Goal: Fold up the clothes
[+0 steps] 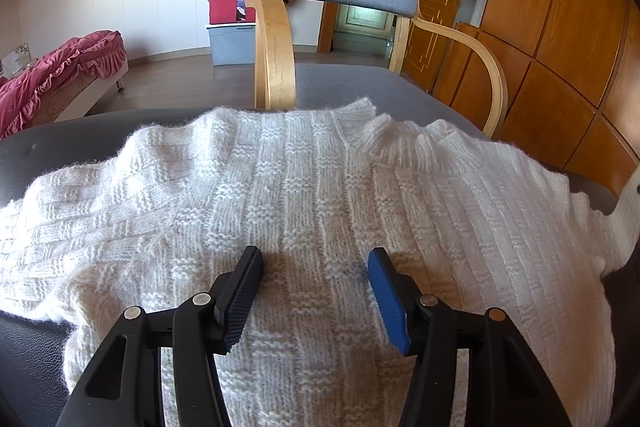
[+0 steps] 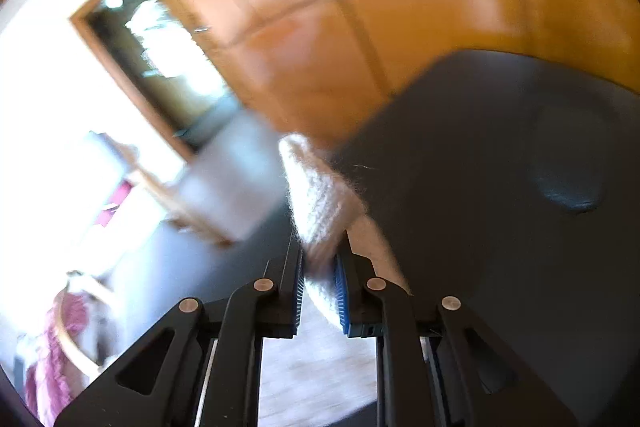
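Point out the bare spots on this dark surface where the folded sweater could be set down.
Most of the dark surface is covered by the white sweater. Bare strips remain along its far edge, between the sweater and the wooden armchair, and at the near left corner. The right wrist view shows a wider bare patch beside the knit held in the right claw.

The left wrist view is sharp and evenly daylit, with soft shadows under the tool fingers on the sweater (image 1: pixel 312 195). Fisheye bends the cabinet (image 1: pixel 560 39) at the right edge. The right wrist view is motion-blurred, with white glare blown out at left and a bright reflection at upper right.
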The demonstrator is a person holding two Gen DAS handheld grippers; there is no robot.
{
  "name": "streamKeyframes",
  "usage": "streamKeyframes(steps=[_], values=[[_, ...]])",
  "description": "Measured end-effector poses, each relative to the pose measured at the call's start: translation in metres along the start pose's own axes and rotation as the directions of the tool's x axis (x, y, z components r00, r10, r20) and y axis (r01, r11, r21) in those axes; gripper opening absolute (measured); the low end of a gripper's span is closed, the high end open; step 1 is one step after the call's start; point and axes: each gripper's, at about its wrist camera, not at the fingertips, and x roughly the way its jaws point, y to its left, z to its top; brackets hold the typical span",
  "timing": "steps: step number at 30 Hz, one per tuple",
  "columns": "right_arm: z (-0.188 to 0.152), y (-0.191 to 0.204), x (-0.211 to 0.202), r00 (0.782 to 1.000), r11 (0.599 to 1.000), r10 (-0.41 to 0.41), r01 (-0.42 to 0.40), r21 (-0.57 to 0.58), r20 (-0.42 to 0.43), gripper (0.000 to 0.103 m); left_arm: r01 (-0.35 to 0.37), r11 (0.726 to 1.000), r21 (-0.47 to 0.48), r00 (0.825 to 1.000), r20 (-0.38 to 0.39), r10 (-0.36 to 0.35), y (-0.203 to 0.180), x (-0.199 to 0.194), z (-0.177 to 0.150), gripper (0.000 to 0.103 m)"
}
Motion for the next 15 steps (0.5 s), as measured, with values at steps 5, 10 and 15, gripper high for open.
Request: streamKeyframes(steps=[5, 10, 15], values=[[-0.028, 0.086, 0.002, 0.984, 0.979, 0.170, -0.175, -0.102, -0.061, 0.015, 0.003, 1.000, 0.000, 1.000, 0.000, -0.003, 0.000, 0.000, 0.000, 0.057], [-0.083, 0.176, 0.014, 0.945, 0.923, 0.288, -0.317, -0.216, -0.157, 0.015, 0.008, 1.000, -0.002, 1.000, 0.000, -0.008, 0.000, 0.000, 0.000, 0.057], [-0.140, 0.240, 0.034, 0.882, 0.846, 0.363, -0.447, -0.290, -0.302, 0.015, 0.040, 0.999, -0.037, 0.999, 0.015, -0.039, 0.007, -0.002, 0.000, 0.057]])
